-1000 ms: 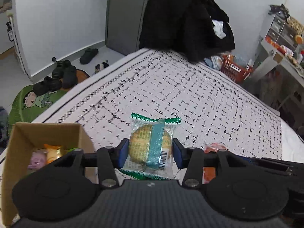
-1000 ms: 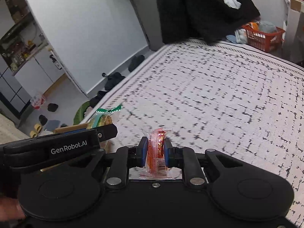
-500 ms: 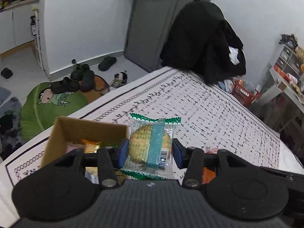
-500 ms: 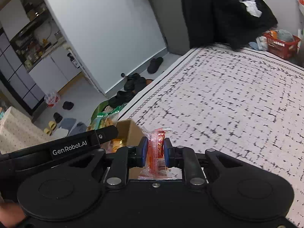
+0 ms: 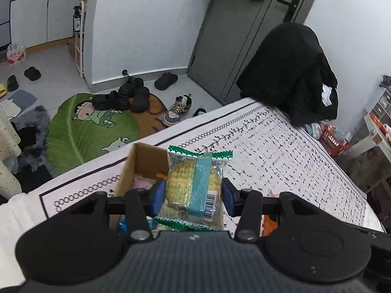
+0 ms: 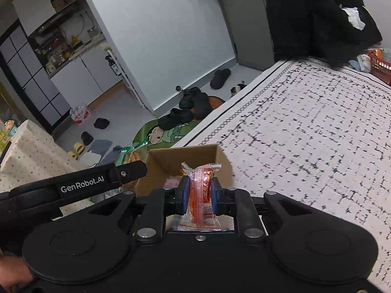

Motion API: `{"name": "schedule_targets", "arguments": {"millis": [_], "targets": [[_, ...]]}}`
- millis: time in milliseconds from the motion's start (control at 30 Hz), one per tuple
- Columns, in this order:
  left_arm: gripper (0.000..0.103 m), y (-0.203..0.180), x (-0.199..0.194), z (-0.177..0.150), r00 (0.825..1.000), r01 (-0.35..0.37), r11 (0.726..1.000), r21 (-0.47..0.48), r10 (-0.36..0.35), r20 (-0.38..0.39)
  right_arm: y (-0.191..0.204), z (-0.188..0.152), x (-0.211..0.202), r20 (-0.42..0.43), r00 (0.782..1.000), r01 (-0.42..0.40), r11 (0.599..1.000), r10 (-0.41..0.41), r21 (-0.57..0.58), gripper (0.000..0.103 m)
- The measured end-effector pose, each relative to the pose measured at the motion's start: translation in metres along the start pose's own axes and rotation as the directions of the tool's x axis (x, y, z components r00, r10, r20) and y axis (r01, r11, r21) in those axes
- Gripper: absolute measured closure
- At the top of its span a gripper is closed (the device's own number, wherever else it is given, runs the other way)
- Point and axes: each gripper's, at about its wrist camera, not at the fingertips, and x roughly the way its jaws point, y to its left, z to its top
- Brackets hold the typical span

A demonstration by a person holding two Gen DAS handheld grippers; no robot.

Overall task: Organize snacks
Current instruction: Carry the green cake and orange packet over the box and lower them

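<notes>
Two grips going: our left gripper (image 5: 193,196) pinches a green-edged cookie packet (image 5: 195,185) flat-on by its sides, long axis upright. Our right gripper (image 6: 200,193) squeezes a red snack (image 6: 201,190) edge-on, upright too, both over the cardboard box (image 6: 171,157).

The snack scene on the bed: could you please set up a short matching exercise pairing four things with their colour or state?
Things:
1. cookie packet
2. red snack packet
3. cardboard box
4. leaf-shaped rug

States:
A. lies on the floor, green
B. clamped in the right hand-held gripper
C. open-topped, already holding snacks
D. clamped in the left hand-held gripper

Pairs: 1-D, 2-B, 3-C, 4-A
</notes>
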Motion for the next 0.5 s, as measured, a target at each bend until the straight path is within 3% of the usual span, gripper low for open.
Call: {"name": "schedule_targets", "arguments": {"millis": [500], "targets": [[0.055,0.048,-0.027,0.031,0.999,0.033,0.999,0.028,-0.033,0.02,0.031,-0.001,0.017,-0.01,1.0,-0.006,1.0,0.006,0.001,0.085]]}}
